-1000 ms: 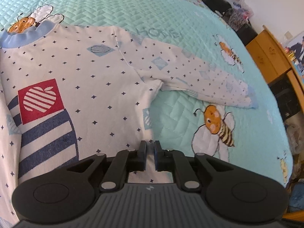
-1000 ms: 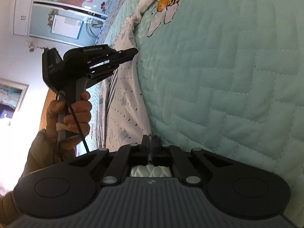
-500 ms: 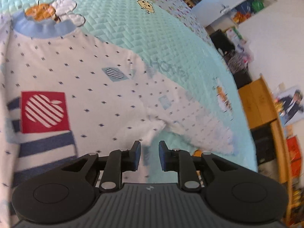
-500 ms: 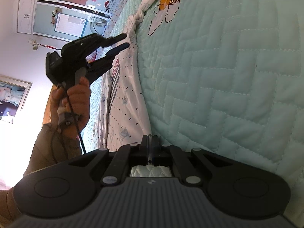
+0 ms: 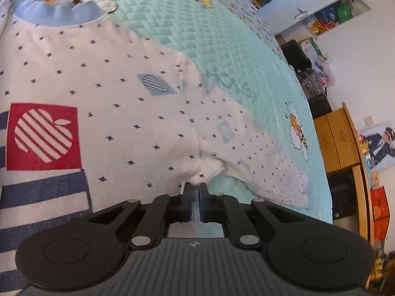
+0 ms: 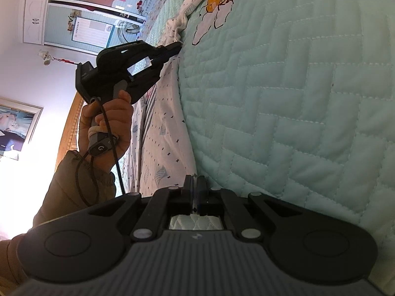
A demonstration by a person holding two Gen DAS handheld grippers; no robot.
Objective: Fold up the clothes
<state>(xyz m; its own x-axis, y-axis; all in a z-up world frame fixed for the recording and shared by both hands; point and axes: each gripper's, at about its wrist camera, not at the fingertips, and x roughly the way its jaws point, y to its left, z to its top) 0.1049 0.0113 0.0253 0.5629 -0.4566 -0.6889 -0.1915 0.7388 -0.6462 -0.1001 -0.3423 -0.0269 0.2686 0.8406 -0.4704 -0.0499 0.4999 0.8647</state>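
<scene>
A white shirt point(image 5: 123, 113) with small dark dots, a red apple patch point(image 5: 43, 135) and a blue collar point(image 5: 56, 14) lies flat on the quilted mint bedspread point(image 5: 197, 24). Its sleeve point(image 5: 259, 153) stretches right. My left gripper point(image 5: 195, 187) is at the armpit fold, its jaws closing, with white cloth pinched between the pads. The right wrist view shows that left gripper point(image 6: 176, 46) biting the shirt's side edge point(image 6: 165, 133). Lower on the same edge, my right gripper point(image 6: 195, 182) is shut on dotted cloth.
A person's hand point(image 6: 108, 123) and a brown sleeve hold the left gripper. Beyond the bed's right side stand a wooden cabinet point(image 5: 338, 140) and dark bags point(image 5: 296, 51). The bedspread point(image 6: 296, 98) stretches right of the shirt.
My left gripper moved in and down to the armpit, rolled, spread its jaws, then closed them on the fold. The right gripper stayed put and shut.
</scene>
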